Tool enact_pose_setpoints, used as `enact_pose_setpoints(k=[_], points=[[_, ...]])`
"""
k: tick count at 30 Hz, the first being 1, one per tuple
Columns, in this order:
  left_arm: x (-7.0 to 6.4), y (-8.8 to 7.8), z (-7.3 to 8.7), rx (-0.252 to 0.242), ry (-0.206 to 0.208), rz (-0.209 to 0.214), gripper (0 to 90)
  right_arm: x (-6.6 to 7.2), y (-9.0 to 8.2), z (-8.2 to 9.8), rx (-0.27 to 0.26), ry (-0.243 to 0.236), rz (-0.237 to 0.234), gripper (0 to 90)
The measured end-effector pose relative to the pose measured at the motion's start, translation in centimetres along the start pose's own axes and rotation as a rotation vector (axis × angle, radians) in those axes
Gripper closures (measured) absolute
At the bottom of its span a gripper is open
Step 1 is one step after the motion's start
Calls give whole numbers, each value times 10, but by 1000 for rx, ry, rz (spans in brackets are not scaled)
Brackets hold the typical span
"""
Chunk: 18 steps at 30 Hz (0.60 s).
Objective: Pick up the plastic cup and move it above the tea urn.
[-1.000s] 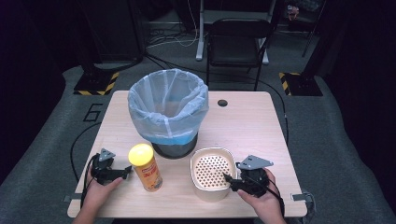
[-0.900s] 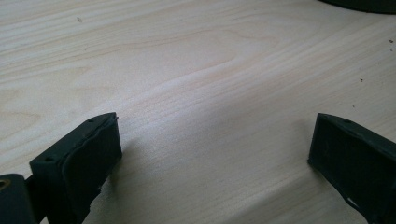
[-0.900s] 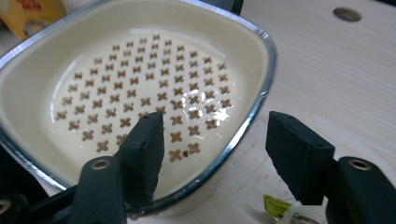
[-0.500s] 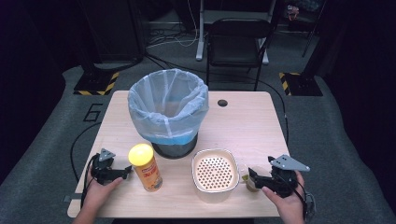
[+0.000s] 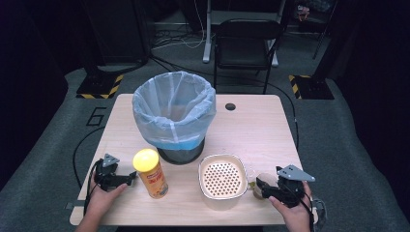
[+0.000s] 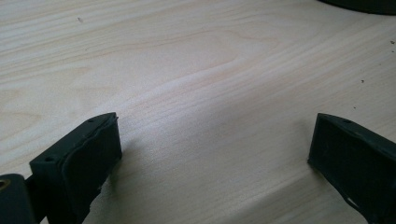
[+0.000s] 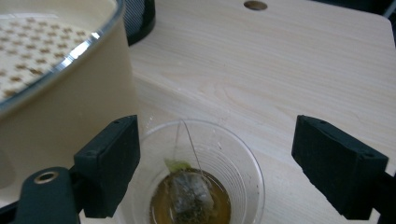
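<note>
A clear cup point(image 7: 201, 186) with a used teabag point(image 7: 189, 198) sits low in the right gripper view, just beside the cream strainer box point(image 5: 223, 180). The right gripper point(image 5: 265, 189) is spread wide about it, not yet pinching, so the step looks like an approach; next, closing gently without spilling. At lower left the left gripper point(image 5: 126, 178), spread, rests on the surface point(image 5: 251, 130) near the can point(image 5: 151, 173).

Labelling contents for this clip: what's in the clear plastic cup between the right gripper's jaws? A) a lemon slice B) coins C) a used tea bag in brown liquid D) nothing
C: the right gripper view shows the clear plastic cup holding a soaked tea bag with its string, sitting in brown liquid.
</note>
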<state>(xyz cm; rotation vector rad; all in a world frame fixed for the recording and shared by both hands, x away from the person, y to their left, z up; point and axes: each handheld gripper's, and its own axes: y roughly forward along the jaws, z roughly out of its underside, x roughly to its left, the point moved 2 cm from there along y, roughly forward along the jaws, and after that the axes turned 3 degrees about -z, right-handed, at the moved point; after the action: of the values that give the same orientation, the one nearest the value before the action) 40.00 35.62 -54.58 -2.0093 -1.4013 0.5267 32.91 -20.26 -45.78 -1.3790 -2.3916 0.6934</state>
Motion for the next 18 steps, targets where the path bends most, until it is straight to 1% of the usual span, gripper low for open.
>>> enact_pose_setpoints(k=[1, 2, 3, 4, 5, 6, 7, 9, 11, 12, 13, 14, 15, 16, 18], points=[[0, 0, 0, 0, -1, 0, 22, 0, -1, -1, -1, -9, -9, 147], [0, 0, 0, 0, 0, 0, 22, 3, 0, -2, 7, 1, -22, 143], [0, 0, 0, 0, 0, 0, 22, 4, 1, -1, 22, -10, -25, 142], [0, 0, 0, 0, -1, 0, 22, 6, 4, 2, 29, -2, -28, 142], [0, 0, 0, 0, -1, 0, 23, 6, 7, 4, 38, -17, -29, 143], [0, 0, 0, 0, 0, 0, 22, 7, 10, 7, 59, -8, -32, 144], [0, 0, 0, 0, 0, 0, 22, 7, 12, 10, 67, -2, -32, 146], [0, 0, 0, 0, -1, 0, 22, 9, 18, 16, 91, -1, -39, 172], [0, 0, 0, -1, -3, 0, 22, 9, 21, 20, 106, -15, -28, 192], [0, 0, 0, -2, -9, 2, 22, 10, 23, 23, 118, -5, -29, 197], [0, 0, 0, -1, -6, -1, 22, 9, 25, 24, 115, -13, -27, 202], [0, 0, 0, -1, -5, -1, 22, 9, 25, 25, 112, -11, -26, 203], [0, 0, 0, -1, -5, -1, 22, 8, 25, 25, 117, -22, -32, 203], [0, 0, 0, -1, -5, -1, 22, 9, 25, 24, 115, -17, -28, 203], [0, 0, 0, -1, -8, 0, 22, 8, 26, 25, 121, -25, -31, 213]])
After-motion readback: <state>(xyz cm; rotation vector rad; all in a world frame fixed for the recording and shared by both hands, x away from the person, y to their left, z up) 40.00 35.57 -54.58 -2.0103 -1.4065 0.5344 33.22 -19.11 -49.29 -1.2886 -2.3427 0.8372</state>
